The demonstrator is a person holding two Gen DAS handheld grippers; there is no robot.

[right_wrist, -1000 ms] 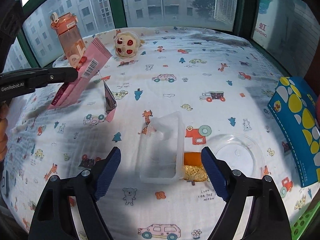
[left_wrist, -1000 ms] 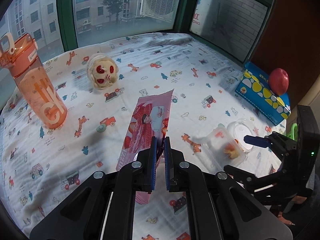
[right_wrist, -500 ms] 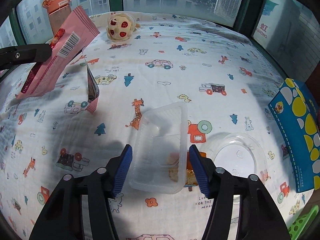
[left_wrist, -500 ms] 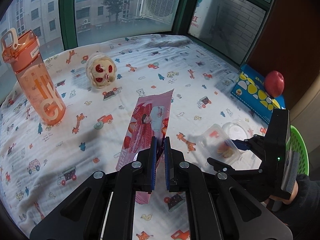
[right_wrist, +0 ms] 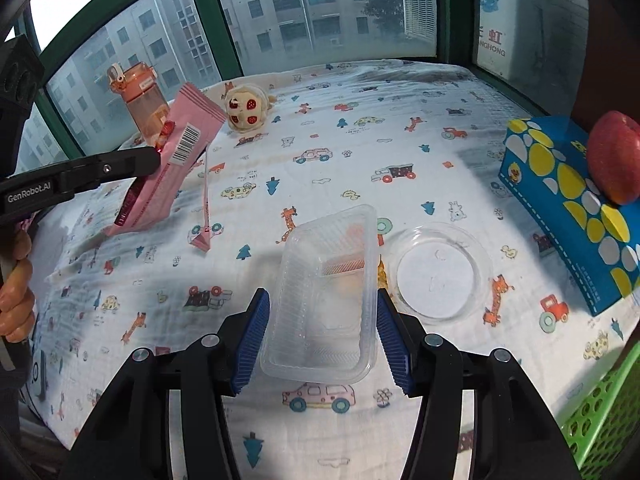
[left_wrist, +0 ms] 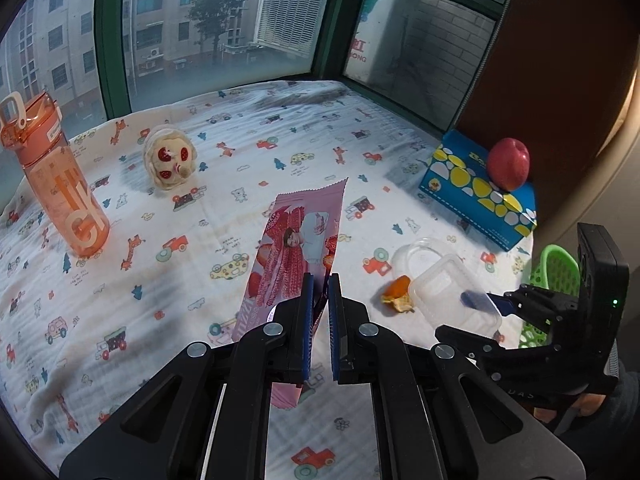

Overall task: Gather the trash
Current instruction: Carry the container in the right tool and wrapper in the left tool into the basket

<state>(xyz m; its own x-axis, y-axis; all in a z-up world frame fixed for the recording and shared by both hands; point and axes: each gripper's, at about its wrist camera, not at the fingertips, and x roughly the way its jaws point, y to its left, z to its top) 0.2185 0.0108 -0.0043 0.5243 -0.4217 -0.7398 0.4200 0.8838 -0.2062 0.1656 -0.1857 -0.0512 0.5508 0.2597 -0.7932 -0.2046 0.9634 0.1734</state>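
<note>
My left gripper (left_wrist: 319, 292) is shut on a long pink snack wrapper (left_wrist: 298, 240), which hangs above the printed cloth; the right wrist view shows its barcode side (right_wrist: 176, 168). The right gripper (right_wrist: 321, 298) is shut on a clear rectangular plastic tray (right_wrist: 328, 280), its blue pads pressing both long sides, and the tray is raised off the cloth. Orange peel (left_wrist: 396, 300) lies on the cloth beside the tray (left_wrist: 452, 292). A round clear lid (right_wrist: 436, 270) lies just right of it. A torn pink wrapper strip (right_wrist: 205, 216) lies on the cloth.
A green mesh basket (left_wrist: 556, 276) sits off the table's right edge. A blue tissue box (left_wrist: 476, 196) with a red apple (left_wrist: 508, 164) on it stands at the right. An orange bottle (left_wrist: 60, 184) and a plush toy (left_wrist: 170, 158) stand far left, by the windows.
The right gripper closed on the clear tray and lifted it, uncovering the orange peel. Both grippers rose and drew back; the left still holds the pink wrapper.
</note>
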